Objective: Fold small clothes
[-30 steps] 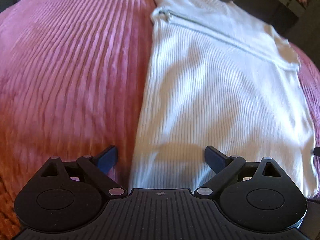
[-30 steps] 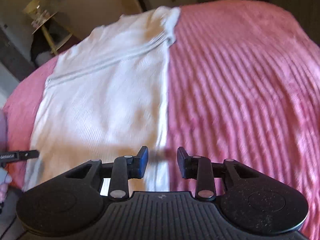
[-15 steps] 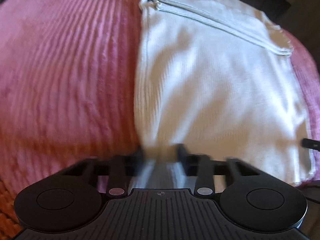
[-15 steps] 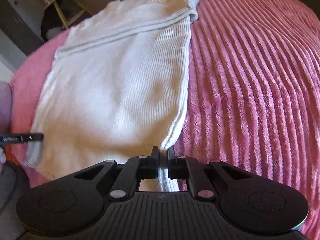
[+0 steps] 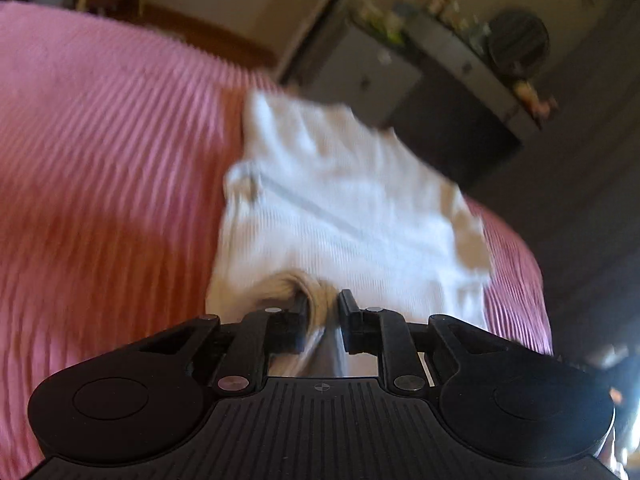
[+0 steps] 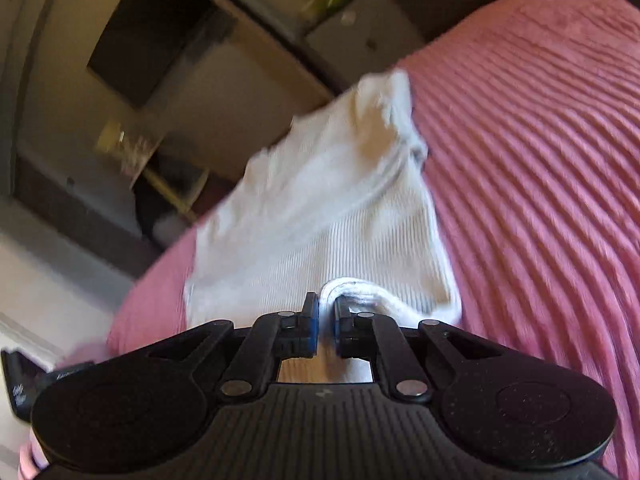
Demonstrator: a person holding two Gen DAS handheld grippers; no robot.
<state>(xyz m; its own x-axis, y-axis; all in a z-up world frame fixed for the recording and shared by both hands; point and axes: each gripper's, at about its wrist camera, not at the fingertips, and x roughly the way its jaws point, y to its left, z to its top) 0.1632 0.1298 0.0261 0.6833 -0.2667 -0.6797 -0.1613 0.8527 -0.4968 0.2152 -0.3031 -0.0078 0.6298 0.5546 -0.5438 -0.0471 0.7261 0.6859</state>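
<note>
A white ribbed garment (image 5: 344, 208) lies on a pink ribbed bedspread (image 5: 100, 168). My left gripper (image 5: 323, 304) is shut on the garment's near left corner, which bunches between the fingers and is lifted off the bed. In the right wrist view the same garment (image 6: 320, 220) stretches away over the bedspread (image 6: 540, 184). My right gripper (image 6: 326, 306) is shut on its near right corner, with a rolled hem curling around the fingertips. Both views are blurred by motion.
Beyond the bed's far edge stand dark furniture and a cluttered shelf (image 5: 452, 40). A small side table (image 6: 132, 148) stands by the wall on the left. The other gripper's edge (image 6: 24, 380) shows at the lower left.
Both grippers have closed on the garment's near corners and risen, lifting that edge off the bed. The views have tilted up, so the room beyond the bed now shows.
</note>
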